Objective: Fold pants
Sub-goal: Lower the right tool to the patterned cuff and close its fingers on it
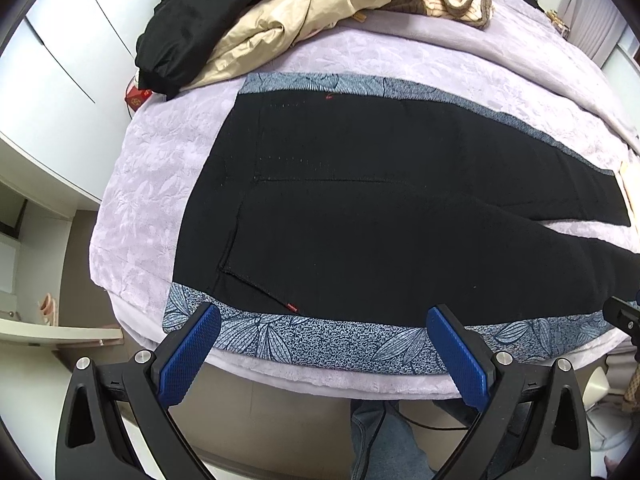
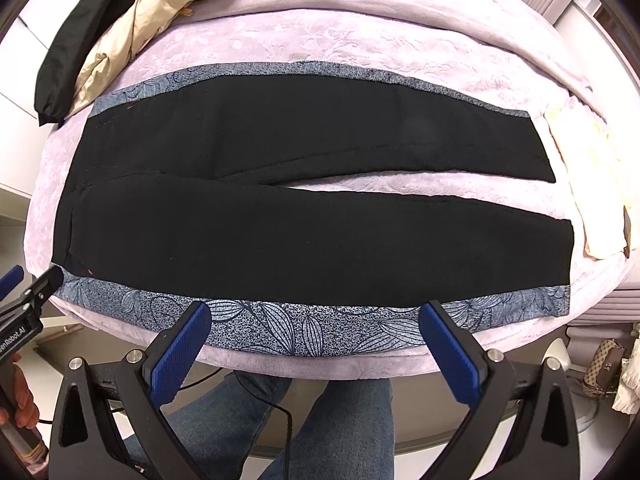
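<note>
The pants (image 2: 304, 208) lie flat and unfolded across the middle of both views on a lilac bedspread (image 2: 360, 40). The waistband is at the left of the frame and the two legs run to the right, parted by a narrow wedge of bedspread. A blue leaf-print side stripe (image 2: 304, 328) runs along the near edge.

At the lower left of the left wrist view, the left gripper (image 1: 324, 316) hangs over the bed's near edge by the waist end. Its jaws are spread wide and hold nothing, and its blue pads (image 1: 188, 356) are clear of the cloth. In the right wrist view, the right gripper (image 2: 314, 312) is likewise spread and empty, near the lower leg's stripe.

No fold appears to have been made, so the task seems to be at its start. The likely next move is for each gripper to pinch the near leg's edge, one by the waist and one nearer the hem, and carry it over onto the far leg.
</note>
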### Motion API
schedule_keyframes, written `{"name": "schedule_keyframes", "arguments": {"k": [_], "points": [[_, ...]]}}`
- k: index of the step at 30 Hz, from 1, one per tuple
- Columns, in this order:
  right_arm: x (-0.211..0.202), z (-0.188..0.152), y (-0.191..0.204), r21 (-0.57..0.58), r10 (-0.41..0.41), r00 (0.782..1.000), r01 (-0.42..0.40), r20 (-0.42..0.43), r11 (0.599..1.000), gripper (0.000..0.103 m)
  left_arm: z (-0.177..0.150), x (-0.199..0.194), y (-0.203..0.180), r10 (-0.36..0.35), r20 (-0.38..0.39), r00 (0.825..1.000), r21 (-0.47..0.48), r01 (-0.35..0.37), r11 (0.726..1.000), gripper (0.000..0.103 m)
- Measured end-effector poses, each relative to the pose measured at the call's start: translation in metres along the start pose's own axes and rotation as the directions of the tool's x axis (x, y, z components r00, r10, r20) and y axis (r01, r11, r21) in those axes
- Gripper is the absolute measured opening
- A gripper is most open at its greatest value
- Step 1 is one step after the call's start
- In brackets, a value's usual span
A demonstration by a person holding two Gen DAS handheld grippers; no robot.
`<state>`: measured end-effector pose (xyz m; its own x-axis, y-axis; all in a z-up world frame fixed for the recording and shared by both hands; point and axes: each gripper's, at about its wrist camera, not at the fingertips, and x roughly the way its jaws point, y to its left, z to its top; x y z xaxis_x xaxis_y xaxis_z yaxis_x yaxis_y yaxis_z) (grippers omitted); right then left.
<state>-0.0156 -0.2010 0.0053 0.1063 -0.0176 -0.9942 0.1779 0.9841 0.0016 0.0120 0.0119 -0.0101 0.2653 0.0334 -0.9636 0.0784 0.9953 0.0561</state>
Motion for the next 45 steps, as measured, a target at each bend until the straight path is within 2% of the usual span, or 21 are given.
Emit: {"name": "schedule_keyframes", "arguments": {"k": [14, 22, 24, 26, 28, 30, 31, 32, 34, 35, 36, 37, 38, 39, 41, 45], "points": [[0.047, 0.005, -0.007, 0.065, 0.037, 0.997, -0.033, -0.063, 0.997, 0.103, 0.001, 0.044, -0.001, 0.008, -0.076, 0.997, -0.008, -0.008, 1.000, 0.103], [0.063, 0.009, -0.012, 0.096, 0.063, 0.996, -0.056, -0.067, 0.994, 0.103, 0.006, 0.058, 0.001, 0.018, -0.079, 0.997, -0.005, -0.018, 1.000, 0.103], [0.065, 0.009, -0.014, 0.111, 0.091, 0.994, -0.084, -0.055, 0.990, 0.103, 0.006, 0.060, 0.003, 0.019, -0.075, 0.997, -0.011, -0.020, 1.000, 0.103], [0.066, 0.008, -0.016, 0.124, 0.160, 0.986, -0.154, -0.036, 0.980, 0.103, 0.006, 0.060, 0.006, 0.006, -0.061, 0.998, -0.018, -0.007, 1.000, 0.103], [0.067, 0.002, -0.017, 0.143, 0.296, 0.955, -0.292, -0.013, 0.946, 0.103, 0.006, 0.061, 0.013, -0.018, -0.055, 0.998, -0.037, 0.016, 0.999, 0.103], [0.070, -0.006, -0.016, 0.157, 0.432, 0.902, -0.426, -0.007, 0.891, 0.103, 0.005, 0.063, 0.018, -0.037, -0.055, 0.998, -0.055, 0.034, 0.998, 0.103], [0.071, -0.010, -0.014, 0.161, 0.475, 0.880, -0.467, -0.009, 0.869, 0.103, 0.004, 0.064, 0.021, -0.051, -0.057, 0.997, -0.061, 0.048, 0.997, 0.103], [0.074, -0.017, -0.012, 0.165, 0.535, 0.845, -0.525, -0.014, 0.835, 0.103, 0.002, 0.065, 0.024, -0.067, -0.060, 0.996, -0.069, 0.063, 0.996, 0.103], [0.079, -0.029, -0.007, 0.176, 0.610, 0.792, -0.596, -0.033, 0.783, 0.100, -0.001, 0.065, 0.029, -0.099, -0.058, 0.993, -0.087, 0.094, 0.992, 0.103], [0.083, -0.039, -0.004, 0.185, 0.647, 0.760, -0.630, -0.053, 0.755, 0.094, -0.005, 0.064, 0.033, -0.120, -0.054, 0.991, -0.100, 0.114, 0.988, 0.103], [0.086, -0.046, -0.003, 0.193, 0.667, 0.741, -0.646, -0.070, 0.738, 0.088, -0.007, 0.064, 0.035, -0.137, -0.054, 0.989, -0.109, 0.131, 0.985, 0.103], [0.090, -0.054, -0.002, 0.206, 0.683, 0.725, -0.657, -0.091, 0.725, 0.072, -0.011, 0.064, 0.038, -0.162, -0.053, 0.985, -0.122, 0.154, 0.981, 0.103], [0.099, -0.063, -0.002, 0.230, 0.698, 0.706, -0.665, -0.115, 0.711, 0.065, -0.013, 0.064, 0.039, -0.176, -0.051, 0.983, -0.130, 0.168, 0.977, 0.103], [0.105, -0.069, -0.004, 0.248, 0.705, 0.699, -0.667, -0.120, 0.703, 0.064, -0.016, 0.064, 0.040, -0.186, -0.052, 0.981, -0.137, 0.178, 0.975, 0.103], [0.117, -0.073, -0.008, 0.280, 0.707, 0.700, -0.661, -0.104, 0.696, 0.064, -0.022, 0.066, 0.042, -0.201, -0.061, 0.978, -0.152, 0.190, 0.970, 0.103], [0.119, -0.066, -0.014, 0.313, 0.749, 0.663, -0.711, -0.001, 0.630, 0.061, -0.034, 0.067, 0.045, -0.216, -0.078, 0.973, -0.174, 0.200, 0.964, 0.103]]}}
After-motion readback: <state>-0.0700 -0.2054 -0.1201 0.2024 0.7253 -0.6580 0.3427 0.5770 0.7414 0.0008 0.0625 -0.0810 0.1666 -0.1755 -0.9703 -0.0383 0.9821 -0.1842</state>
